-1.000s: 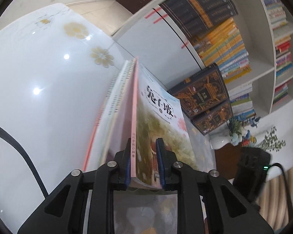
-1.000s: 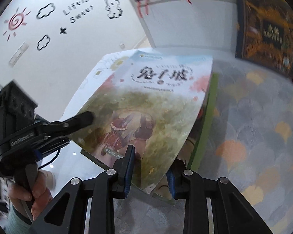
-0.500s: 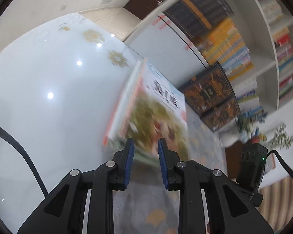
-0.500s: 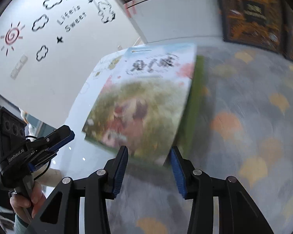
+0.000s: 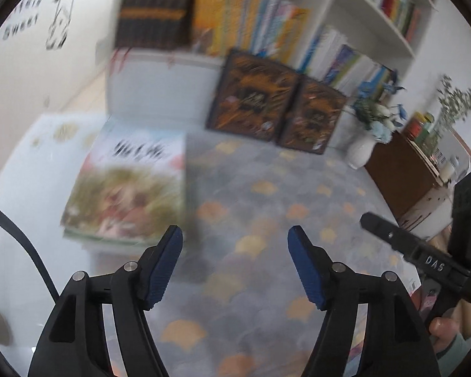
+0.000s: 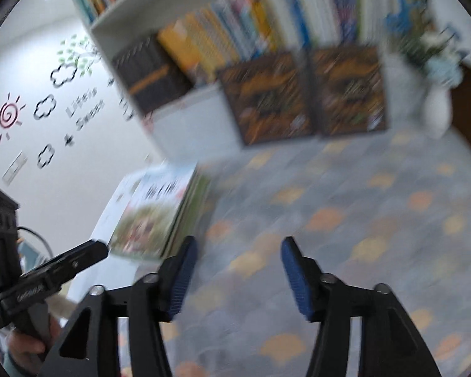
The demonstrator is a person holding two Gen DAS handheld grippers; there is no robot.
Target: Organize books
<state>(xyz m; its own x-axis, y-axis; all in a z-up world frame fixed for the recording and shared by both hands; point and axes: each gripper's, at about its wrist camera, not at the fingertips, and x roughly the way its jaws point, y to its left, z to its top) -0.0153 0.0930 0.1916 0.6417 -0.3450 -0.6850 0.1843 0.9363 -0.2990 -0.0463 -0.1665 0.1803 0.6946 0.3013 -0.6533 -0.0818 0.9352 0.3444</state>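
A picture book with a green and brown cover (image 5: 132, 185) lies flat on top of a small stack at the left edge of the patterned tablecloth (image 5: 267, 220); it also shows in the right wrist view (image 6: 154, 216). My left gripper (image 5: 235, 264) is open and empty, pulled back from the stack. My right gripper (image 6: 235, 276) is open and empty, to the right of the stack. Both views are motion-blurred.
Two dark ornate books (image 5: 276, 116) lean upright against the white bookshelf (image 5: 345, 25) at the back. A white vase with flowers (image 5: 361, 154) and a brown box (image 5: 402, 172) stand at the right. A glossy white table (image 5: 15, 188) lies left of the stack.
Both grippers let go of the picture book, opened wide and drew back. The book went from held up on edge to lying flat on the stack.
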